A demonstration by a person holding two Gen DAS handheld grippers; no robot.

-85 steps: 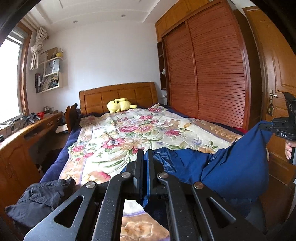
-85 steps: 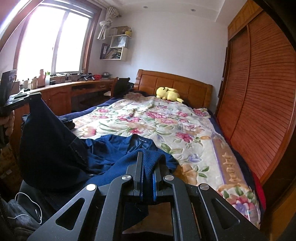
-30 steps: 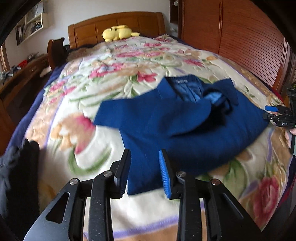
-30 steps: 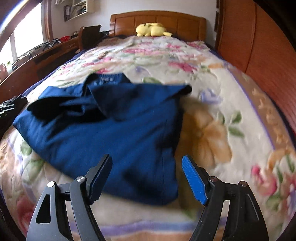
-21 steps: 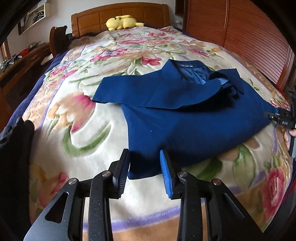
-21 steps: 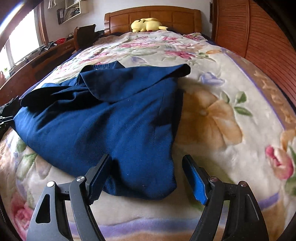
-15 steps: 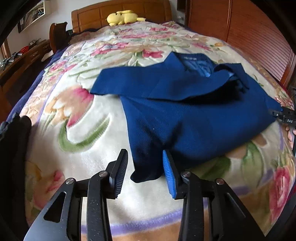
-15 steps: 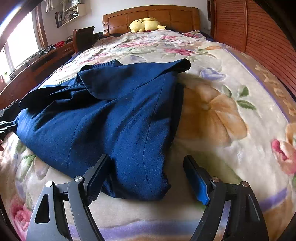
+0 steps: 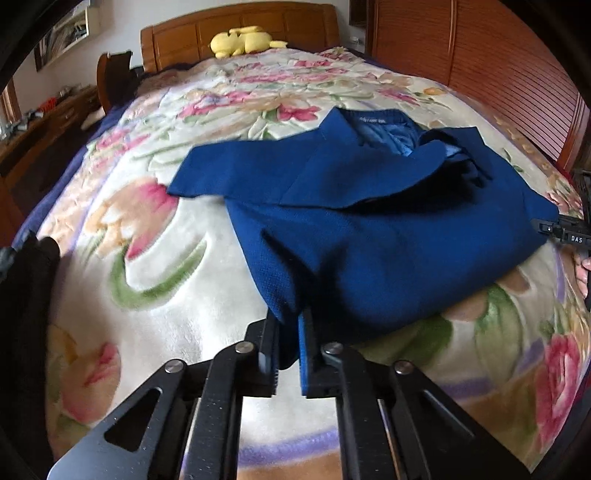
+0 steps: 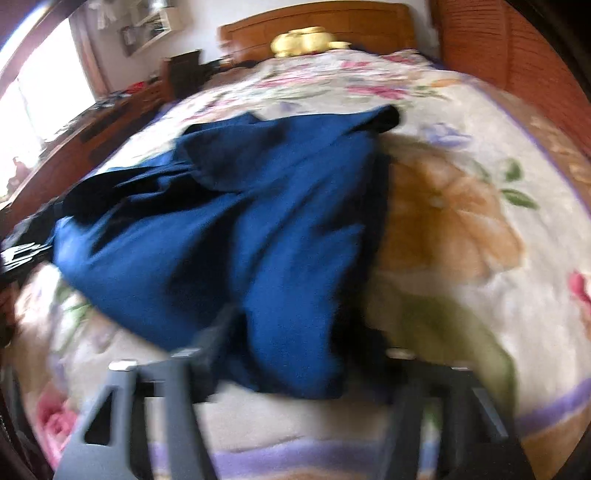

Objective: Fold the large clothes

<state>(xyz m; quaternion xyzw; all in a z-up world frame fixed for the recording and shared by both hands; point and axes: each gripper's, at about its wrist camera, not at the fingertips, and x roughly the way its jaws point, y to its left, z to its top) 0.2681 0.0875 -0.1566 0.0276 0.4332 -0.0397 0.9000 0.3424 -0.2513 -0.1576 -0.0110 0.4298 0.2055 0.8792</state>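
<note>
A blue jacket (image 9: 376,221) lies spread on the floral bedspread (image 9: 155,229), one sleeve stretched left and the collar toward the headboard. My left gripper (image 9: 288,325) has nearly closed on the jacket's near hem corner, with cloth between the jaws. In the blurred right wrist view the jacket (image 10: 258,229) fills the middle, and my right gripper (image 10: 295,332) stands wide open with the other hem corner between its fingers. The right gripper also shows at the right edge of the left wrist view (image 9: 569,232).
A yellow plush toy (image 9: 243,40) lies by the wooden headboard (image 9: 236,26). A wooden wardrobe (image 9: 498,74) runs along the right side of the bed. A dark garment (image 9: 26,295) lies at the left edge, beside a wooden desk (image 9: 40,122).
Both grippers let go of the jacket after laying it on the bed, then moved in on its near hem. The left jaws have narrowed onto the hem corner.
</note>
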